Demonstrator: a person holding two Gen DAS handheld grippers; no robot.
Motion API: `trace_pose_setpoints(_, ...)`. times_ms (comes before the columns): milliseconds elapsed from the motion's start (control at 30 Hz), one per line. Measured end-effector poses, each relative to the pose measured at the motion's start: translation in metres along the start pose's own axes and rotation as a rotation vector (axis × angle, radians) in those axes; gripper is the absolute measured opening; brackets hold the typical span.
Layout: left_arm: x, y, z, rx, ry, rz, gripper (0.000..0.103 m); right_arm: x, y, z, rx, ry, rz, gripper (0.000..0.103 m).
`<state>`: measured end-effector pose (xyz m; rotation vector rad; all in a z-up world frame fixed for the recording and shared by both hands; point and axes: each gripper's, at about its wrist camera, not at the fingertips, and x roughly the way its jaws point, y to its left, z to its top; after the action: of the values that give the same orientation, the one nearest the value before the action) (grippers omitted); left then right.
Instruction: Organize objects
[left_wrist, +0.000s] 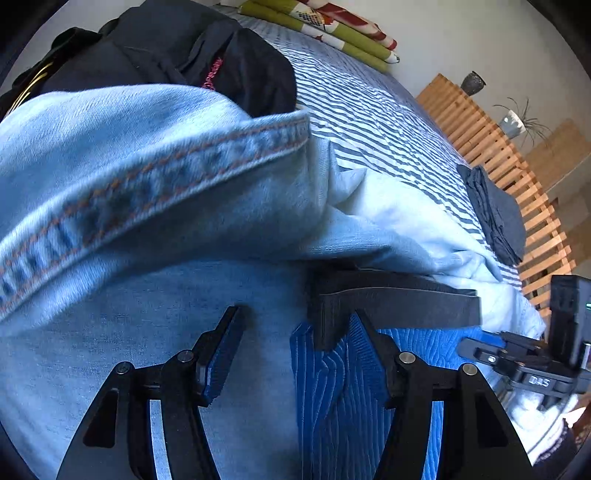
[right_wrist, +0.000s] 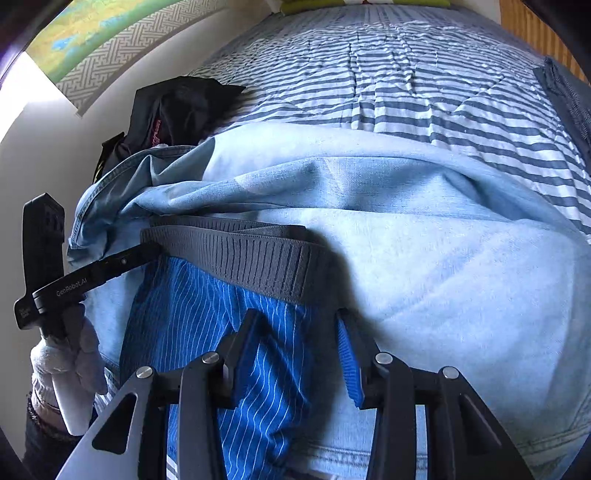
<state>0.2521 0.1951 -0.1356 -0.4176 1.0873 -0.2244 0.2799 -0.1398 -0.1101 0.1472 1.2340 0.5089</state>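
Both jaws stand apart over the blue striped shorts (right_wrist: 207, 332): left gripper (left_wrist: 295, 354) wide, right gripper (right_wrist: 291, 343) narrower, neither pressing. The shorts lie flat on pale jeans (left_wrist: 129, 177) on the bed (right_wrist: 424, 85), probably for folding.

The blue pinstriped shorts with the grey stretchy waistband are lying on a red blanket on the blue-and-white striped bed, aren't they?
Not quite. The blue pinstriped shorts with the grey stretchy waistband are lying on pale blue denim jeans, not on a red blanket. The jeans are spread over the blue-and-white striped bed cover. The right wrist view shows this best.
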Motion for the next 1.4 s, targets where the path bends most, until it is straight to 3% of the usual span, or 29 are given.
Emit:
trace_pose_setpoints(67, -0.009, 0.001, -0.004, -0.024, -0.011, -0.088, 0.069, -0.001, -0.003, -0.002, 0.010, -0.007, 0.026, 0.037)
trace_pose_setpoints(100, -0.012, 0.000, -0.007, -0.018, -0.019, -0.114, 0.077, -0.002, -0.004, -0.002, 0.014, -0.009, 0.042, 0.037)
trace_pose_setpoints(233, 0.010, -0.010, -0.012, 0.046, 0.017, -0.066, 0.079, -0.001, -0.008, -0.001, 0.016, -0.017, 0.086, 0.037)
trace_pose_setpoints(300, 0.015, -0.009, -0.009, 0.036, -0.008, -0.072, 0.078, 0.002, -0.006, 0.002, 0.014, -0.016, 0.089, 0.037)
trace_pose_setpoints(367, 0.019, -0.006, -0.001, 0.016, -0.017, -0.091, 0.065, 0.003, -0.003, 0.004, 0.009, -0.018, 0.107, 0.030)
trace_pose_setpoints(400, 0.020, -0.003, 0.002, 0.000, -0.017, -0.094, 0.042, 0.005, -0.002, 0.006, 0.007, -0.015, 0.105, 0.024)
trace_pose_setpoints(433, 0.021, 0.004, 0.001, -0.032, -0.004, -0.126, 0.030, 0.005, -0.002, 0.007, 0.008, -0.016, 0.103, 0.019)
trace_pose_setpoints(467, 0.022, 0.007, 0.001, -0.053, 0.006, -0.155, 0.022, 0.006, -0.002, 0.009, 0.012, -0.017, 0.105, 0.017)
trace_pose_setpoints(500, 0.022, 0.007, -0.001, -0.056, 0.003, -0.161, 0.019, 0.006, -0.003, 0.010, 0.020, -0.022, 0.109, 0.011)
trace_pose_setpoints(533, 0.019, 0.001, -0.003, -0.025, -0.007, -0.138, 0.013, 0.005, -0.004, 0.010, 0.029, -0.028, 0.120, 0.008)
trace_pose_setpoints(867, -0.041, -0.035, -0.022, 0.069, -0.119, -0.158, 0.011, -0.048, 0.016, -0.005, -0.055, -0.154, 0.081, 0.005)
trace_pose_setpoints(1167, -0.133, -0.129, -0.019, 0.248, -0.253, -0.209, 0.011, -0.157, 0.024, -0.030, -0.097, -0.347, 0.070, 0.005)
trace_pose_setpoints(1300, -0.155, -0.204, -0.008, 0.366, -0.291, -0.266, 0.011, -0.219, 0.007, -0.036, -0.072, -0.457, 0.021, 0.005)
trace_pose_setpoints(1400, -0.156, -0.260, 0.002, 0.431, -0.290, -0.317, 0.011, -0.262, -0.014, -0.038, -0.066, -0.529, -0.069, 0.005)
